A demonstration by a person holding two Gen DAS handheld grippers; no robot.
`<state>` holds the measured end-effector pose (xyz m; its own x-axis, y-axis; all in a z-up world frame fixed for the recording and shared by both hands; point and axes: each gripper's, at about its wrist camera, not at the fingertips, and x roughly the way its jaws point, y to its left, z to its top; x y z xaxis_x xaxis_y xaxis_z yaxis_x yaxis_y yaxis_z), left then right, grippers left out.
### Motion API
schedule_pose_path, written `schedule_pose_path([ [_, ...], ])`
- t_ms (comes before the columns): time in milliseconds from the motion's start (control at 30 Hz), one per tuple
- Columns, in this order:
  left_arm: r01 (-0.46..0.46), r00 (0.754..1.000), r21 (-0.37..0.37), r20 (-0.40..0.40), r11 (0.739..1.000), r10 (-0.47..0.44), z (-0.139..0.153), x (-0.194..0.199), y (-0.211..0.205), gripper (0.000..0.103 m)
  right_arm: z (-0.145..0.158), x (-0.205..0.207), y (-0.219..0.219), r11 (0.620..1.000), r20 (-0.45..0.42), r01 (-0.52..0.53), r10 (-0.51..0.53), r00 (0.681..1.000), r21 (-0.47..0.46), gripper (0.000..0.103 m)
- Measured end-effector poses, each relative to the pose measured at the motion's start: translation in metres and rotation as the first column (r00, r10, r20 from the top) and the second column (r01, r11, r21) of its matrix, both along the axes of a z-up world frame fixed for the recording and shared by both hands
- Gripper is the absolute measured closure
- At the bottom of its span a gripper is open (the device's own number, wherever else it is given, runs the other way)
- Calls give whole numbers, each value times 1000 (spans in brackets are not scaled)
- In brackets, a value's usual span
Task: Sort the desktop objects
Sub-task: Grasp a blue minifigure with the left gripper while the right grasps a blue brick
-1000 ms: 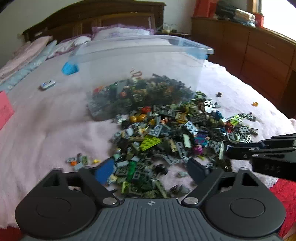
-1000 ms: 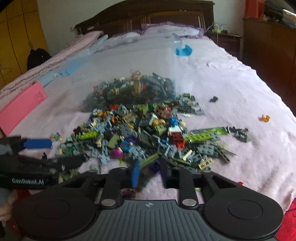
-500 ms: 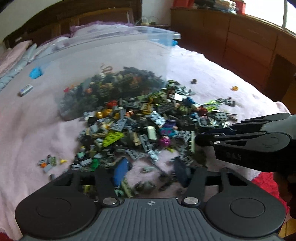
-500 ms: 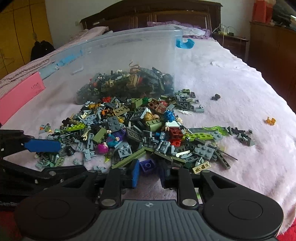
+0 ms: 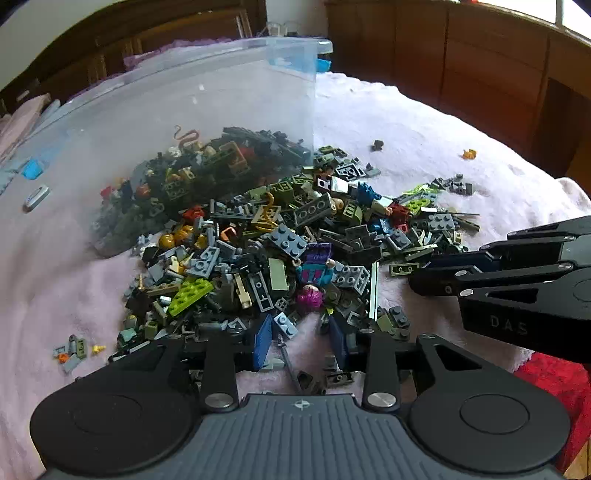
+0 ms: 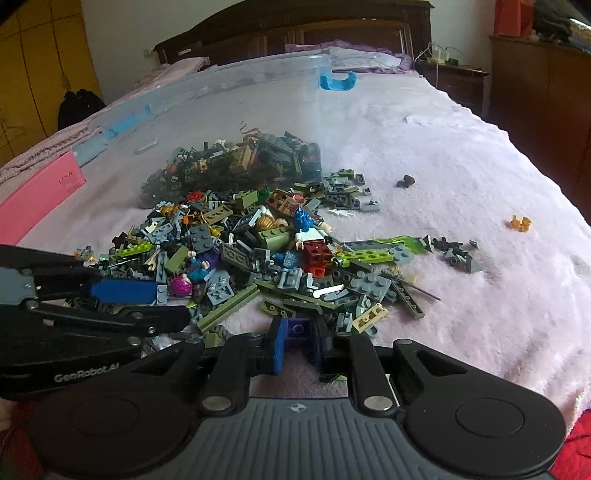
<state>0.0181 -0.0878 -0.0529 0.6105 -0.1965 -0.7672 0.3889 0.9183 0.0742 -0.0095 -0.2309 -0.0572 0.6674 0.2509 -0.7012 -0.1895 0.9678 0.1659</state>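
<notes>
A heap of small toy bricks (image 5: 280, 243) lies on the pink blanket in front of a clear plastic bin (image 5: 207, 96) that holds more bricks. My left gripper (image 5: 301, 341) is open, low over the near edge of the heap, with a few small pieces between its blue pads. My right gripper (image 6: 298, 345) has its pads closed in around a dark purple brick (image 6: 298, 328) at the heap's near edge (image 6: 280, 258). Each gripper shows from the side in the other's view: the right one (image 5: 424, 273), the left one (image 6: 155, 302).
The bin (image 6: 221, 85) has a blue handle clip (image 6: 338, 81). Stray pieces lie on the blanket: an orange one (image 6: 520, 222), a dark one (image 6: 405, 181). A pink card (image 6: 40, 188) lies left. Wooden drawers (image 5: 480, 62) stand right, a headboard (image 6: 295, 26) behind.
Both grippers have moved forward and lower toward the heap. The left gripper's jaws have narrowed. The right gripper's pads now sit around the dark purple brick.
</notes>
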Motion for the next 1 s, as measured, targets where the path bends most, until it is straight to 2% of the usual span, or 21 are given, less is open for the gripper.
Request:
schedule_pose_path([
  [100,23,1000,10,12,1000,-23,-2,-1,-3,69,0,1,0,1000,-1,3,-3,1000,6,86],
  [167,37,999,17,21,999,-37,-1,-2,-4,79,-1,-1,0,1000,3,6,-6,1000,4,86],
  [233,51,998,24,29,998,-51,0,-5,-5,80,-1,-2,1,1000,10,9,-9,1000,-1,86],
  [367,70,997,16,34,997,-71,4,-9,-5,92,-1,-5,4,1000,20,17,-17,1000,-12,86],
  [667,72,996,-26,49,997,-71,18,-21,4,92,13,-20,1,1000,45,16,-17,999,26,86],
  [833,79,996,-6,44,997,-78,8,-14,-2,87,13,-23,1,999,38,22,-23,999,24,86],
  [933,74,997,3,37,997,-74,1,-7,-3,80,10,-23,-1,999,19,32,-32,999,28,86],
  [1000,76,996,-2,42,997,-76,-1,-6,-2,85,9,-24,-2,999,18,33,-33,999,29,86],
])
